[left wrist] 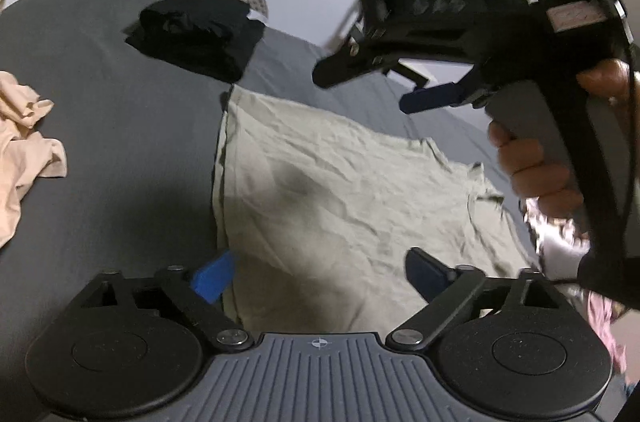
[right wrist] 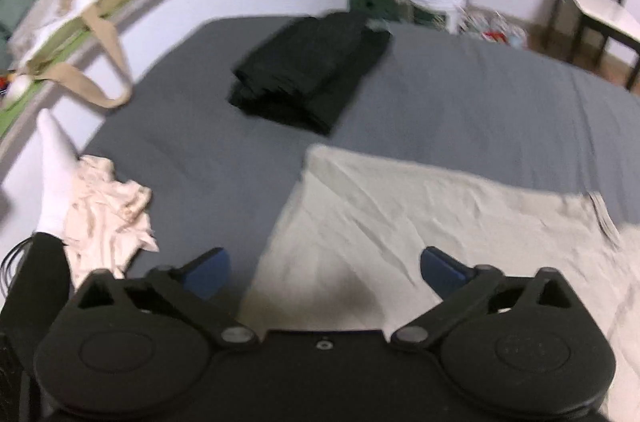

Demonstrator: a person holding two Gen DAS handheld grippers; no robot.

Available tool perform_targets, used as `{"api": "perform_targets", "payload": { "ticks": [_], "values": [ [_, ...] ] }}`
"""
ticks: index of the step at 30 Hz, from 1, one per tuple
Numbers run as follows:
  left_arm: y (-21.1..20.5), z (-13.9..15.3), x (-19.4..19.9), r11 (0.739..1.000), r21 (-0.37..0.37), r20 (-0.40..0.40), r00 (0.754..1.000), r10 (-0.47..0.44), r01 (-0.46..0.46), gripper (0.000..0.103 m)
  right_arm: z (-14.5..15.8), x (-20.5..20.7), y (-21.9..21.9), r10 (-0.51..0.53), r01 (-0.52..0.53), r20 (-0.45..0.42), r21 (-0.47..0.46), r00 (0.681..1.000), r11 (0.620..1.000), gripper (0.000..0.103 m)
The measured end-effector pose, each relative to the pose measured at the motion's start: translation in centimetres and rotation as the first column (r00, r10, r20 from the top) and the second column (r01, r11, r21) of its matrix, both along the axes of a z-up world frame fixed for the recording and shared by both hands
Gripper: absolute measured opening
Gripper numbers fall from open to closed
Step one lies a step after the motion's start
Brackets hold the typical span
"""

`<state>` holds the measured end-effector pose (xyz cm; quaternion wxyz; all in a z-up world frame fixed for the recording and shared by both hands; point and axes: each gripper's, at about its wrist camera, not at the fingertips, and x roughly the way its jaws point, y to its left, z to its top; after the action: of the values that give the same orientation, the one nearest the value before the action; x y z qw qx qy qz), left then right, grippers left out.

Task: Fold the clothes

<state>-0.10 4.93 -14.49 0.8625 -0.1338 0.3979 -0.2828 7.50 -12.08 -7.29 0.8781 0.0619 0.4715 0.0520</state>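
Cloth first: the pale green-grey garment [left wrist: 344, 190] lies spread flat on the dark grey bedsheet [left wrist: 112, 150], and both my tools hang above it without touching it. My left gripper [left wrist: 320, 276] has its jaws spread wide and holds nothing; its left blue pad [left wrist: 212, 276] sits over the garment's straight left edge, the right pad over the wrinkled cloth. In the left wrist view my right gripper [left wrist: 368, 82] floats higher up, over the garment's far half, gripped by a hand [left wrist: 536, 174] at the handle.

From the right wrist view the right gripper [right wrist: 324, 272] is also wide apart and empty, with the garment's near left corner between and just ahead of its fingers. A folded black garment [right wrist: 312, 70] rests farther back on the sheet, just beyond the pale one's far left corner. A crumpled peach garment [right wrist: 112, 214] lies well off to the left, near a white sock [right wrist: 54, 174].
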Motion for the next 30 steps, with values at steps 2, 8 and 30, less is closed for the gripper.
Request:
{"api": "perform_targets", "payload": {
  "ticks": [2, 8, 30],
  "values": [
    [0.3, 0.2, -0.2, 1.000, -0.012, -0.004, 1.000, 0.026, -0.026, 0.103, 0.3, 0.2, 0.6, 0.000, 0.000, 0.013, -0.062, 1.000, 0.998, 0.103],
    [0.0, -0.1, -0.5, 1.000, -0.017, -0.019, 1.000, 0.012, -0.012, 0.103, 0.7, 1.9, 2.9, 0.042, -0.053, -0.046, -0.278, 0.998, 0.959, 0.103],
    [-1.0, -0.1, -0.9, 0.998, 0.063, -0.033, 0.999, 0.032, -0.030, 0.103, 0.4, 4.6, 2.7, -0.023, -0.002, -0.141, -0.173, 0.990, 0.985, 0.073]
  ]
}}
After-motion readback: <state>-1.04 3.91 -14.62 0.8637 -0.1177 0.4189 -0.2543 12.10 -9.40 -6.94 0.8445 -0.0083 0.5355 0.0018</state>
